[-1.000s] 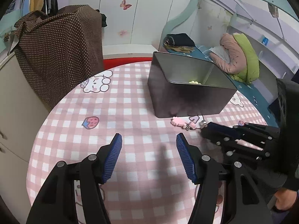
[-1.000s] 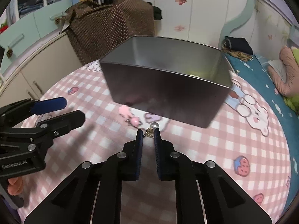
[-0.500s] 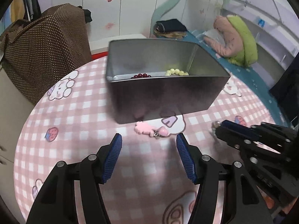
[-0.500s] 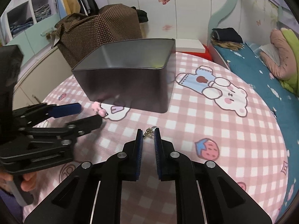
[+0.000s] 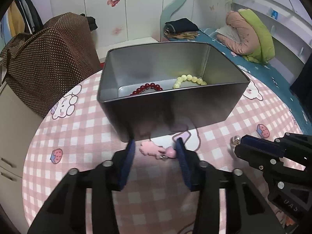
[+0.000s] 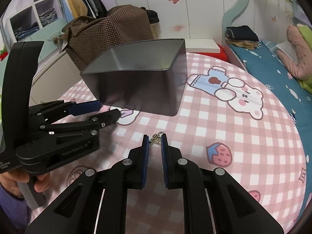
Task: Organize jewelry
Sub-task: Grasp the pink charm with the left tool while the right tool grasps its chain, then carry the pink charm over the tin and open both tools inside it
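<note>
A grey metal tin (image 5: pixel 175 105) stands on the pink checked table (image 5: pixel 78 136) and holds a red bead bracelet (image 5: pixel 148 89) and a yellow bead bracelet (image 5: pixel 190 79). A pink charm (image 5: pixel 156 150) lies in front of the tin, between the fingers of my open left gripper (image 5: pixel 156 148), untouched as far as I can tell. My right gripper (image 6: pixel 155 139) has its jaws a little apart around a small silver pearl earring (image 6: pixel 156 136), also seen in the left wrist view (image 5: pixel 235 139). The left gripper (image 6: pixel 109 110) shows at left in the right wrist view, beside the tin (image 6: pixel 140 89).
A brown dotted bag (image 5: pixel 48 62) stands behind the table at left. A bed with folded clothes (image 5: pixel 181 29) and a pink and green bundle (image 5: pixel 251 37) lies at right. A white cabinet (image 5: pixel 11 136) is at the table's left edge.
My left gripper moved forward and down so the pink charm now lies between its narrowed fingers. My right gripper's jaws have parted slightly around the earring, and it has moved little.
</note>
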The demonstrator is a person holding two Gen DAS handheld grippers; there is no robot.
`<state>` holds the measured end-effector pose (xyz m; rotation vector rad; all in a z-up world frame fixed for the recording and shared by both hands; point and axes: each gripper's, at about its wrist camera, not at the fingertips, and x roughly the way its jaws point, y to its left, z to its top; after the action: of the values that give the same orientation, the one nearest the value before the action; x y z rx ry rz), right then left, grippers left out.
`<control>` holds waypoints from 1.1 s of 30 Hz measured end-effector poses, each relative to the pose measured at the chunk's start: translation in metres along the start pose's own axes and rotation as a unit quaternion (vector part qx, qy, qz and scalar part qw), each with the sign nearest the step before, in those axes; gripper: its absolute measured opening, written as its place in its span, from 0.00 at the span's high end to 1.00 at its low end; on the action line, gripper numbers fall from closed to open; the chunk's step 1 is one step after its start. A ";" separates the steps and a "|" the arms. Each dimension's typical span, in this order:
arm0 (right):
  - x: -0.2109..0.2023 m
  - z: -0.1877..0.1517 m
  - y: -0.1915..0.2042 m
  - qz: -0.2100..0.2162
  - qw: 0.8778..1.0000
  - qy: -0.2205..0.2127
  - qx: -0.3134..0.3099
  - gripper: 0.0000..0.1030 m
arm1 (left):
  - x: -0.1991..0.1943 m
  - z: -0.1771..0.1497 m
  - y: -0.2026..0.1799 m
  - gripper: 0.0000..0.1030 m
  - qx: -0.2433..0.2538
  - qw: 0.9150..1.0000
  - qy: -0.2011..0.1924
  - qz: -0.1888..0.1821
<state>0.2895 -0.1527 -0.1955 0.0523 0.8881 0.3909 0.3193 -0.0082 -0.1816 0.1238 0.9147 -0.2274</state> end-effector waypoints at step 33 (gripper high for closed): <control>-0.048 0.030 0.043 -0.008 0.998 -0.051 -0.034 0.87 | -0.090 -0.015 0.010 0.66 0.008 0.996 -0.086 -0.022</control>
<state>0.2722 -0.1260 -0.1321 0.0018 0.7741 0.4011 0.2567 0.0177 -0.1189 0.0971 0.7447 -0.2823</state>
